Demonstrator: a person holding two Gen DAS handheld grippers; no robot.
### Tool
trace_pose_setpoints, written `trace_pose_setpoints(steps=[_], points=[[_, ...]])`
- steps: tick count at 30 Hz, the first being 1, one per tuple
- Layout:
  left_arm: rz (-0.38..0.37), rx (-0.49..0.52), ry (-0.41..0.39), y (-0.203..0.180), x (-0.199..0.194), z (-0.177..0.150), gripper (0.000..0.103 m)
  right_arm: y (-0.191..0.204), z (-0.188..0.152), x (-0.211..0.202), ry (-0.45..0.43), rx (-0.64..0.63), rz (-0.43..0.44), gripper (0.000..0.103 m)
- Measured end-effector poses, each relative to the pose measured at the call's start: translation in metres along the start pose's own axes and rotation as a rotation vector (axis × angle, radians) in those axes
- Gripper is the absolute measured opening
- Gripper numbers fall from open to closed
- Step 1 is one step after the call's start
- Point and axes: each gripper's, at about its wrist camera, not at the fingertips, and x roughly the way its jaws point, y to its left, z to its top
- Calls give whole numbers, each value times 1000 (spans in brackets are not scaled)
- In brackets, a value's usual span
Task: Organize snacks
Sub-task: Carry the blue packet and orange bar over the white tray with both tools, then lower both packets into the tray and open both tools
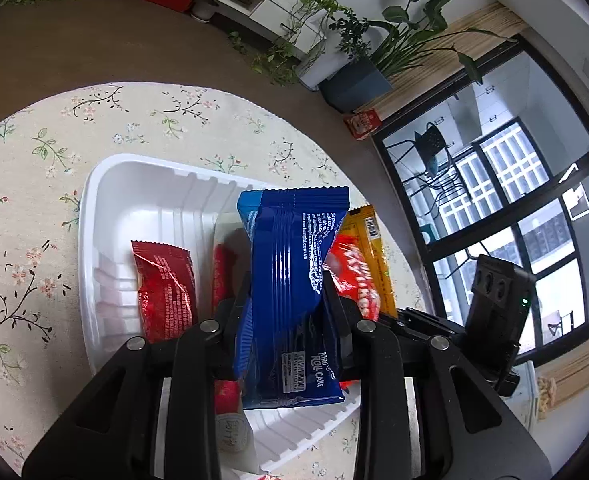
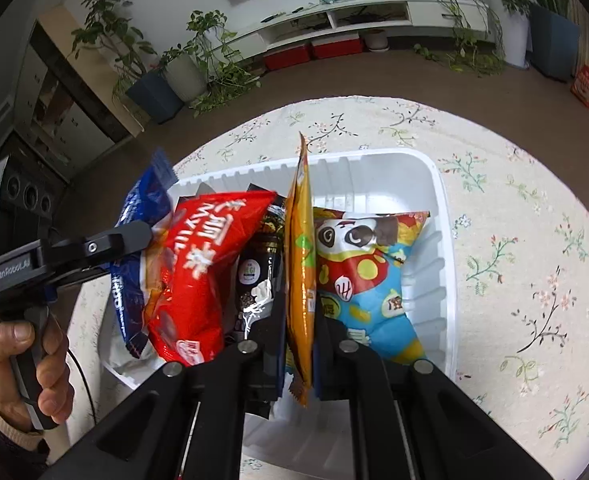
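My left gripper [image 1: 286,292] is shut on a blue roll-cake packet [image 1: 294,280], held upright over the white tray [image 1: 106,200]. My right gripper [image 2: 299,312] is shut on a thin orange packet [image 2: 300,264], held edge-on above the same white tray [image 2: 438,208]. In the right wrist view the left gripper [image 2: 150,236] shows at the left with the blue packet [image 2: 134,216] in it. Inside the tray lie a red packet [image 1: 166,288], a red Mylikes bag [image 2: 198,272], a dark packet [image 2: 254,272] and a cartoon-print bag [image 2: 358,272]. The orange packet [image 1: 374,248] also shows in the left wrist view.
The tray sits on a round table with a floral cloth [image 2: 514,240]. A person's hand [image 2: 22,360] grips the left tool's handle. Potted plants [image 1: 354,60], a white shelf unit [image 2: 354,16] and a glass door [image 1: 514,220] stand beyond the table.
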Motion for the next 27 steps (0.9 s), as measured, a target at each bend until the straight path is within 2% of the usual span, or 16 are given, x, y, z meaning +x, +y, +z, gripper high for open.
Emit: trace_pose_setpoints(steps=[11,15,16,19,24,26,27], points=[[30,-17,-4,2,4,-4,28,13,-5,0,28,-57,-67,14],[33,-17,-8,-3,4,-3,29,16,-7,-4,23,-76,-105,22],[29,-16,-12,-4,2,-3,31,17,-8,-6,21,-78,-113,25],[39,-8,-24,-8,0,-3,53,15,-9,-8,15,-75,-121,32],[49,6,-35,-11,-8,-1,54,17,-10,-11,3,-90,-136,38],[45,11,-41,-13,-11,-1,58,18,-11,-13,-5,-97,-142,51],[46,16,-43,-14,-12,-1,58,19,-12,-14,-9,-99,-140,53]])
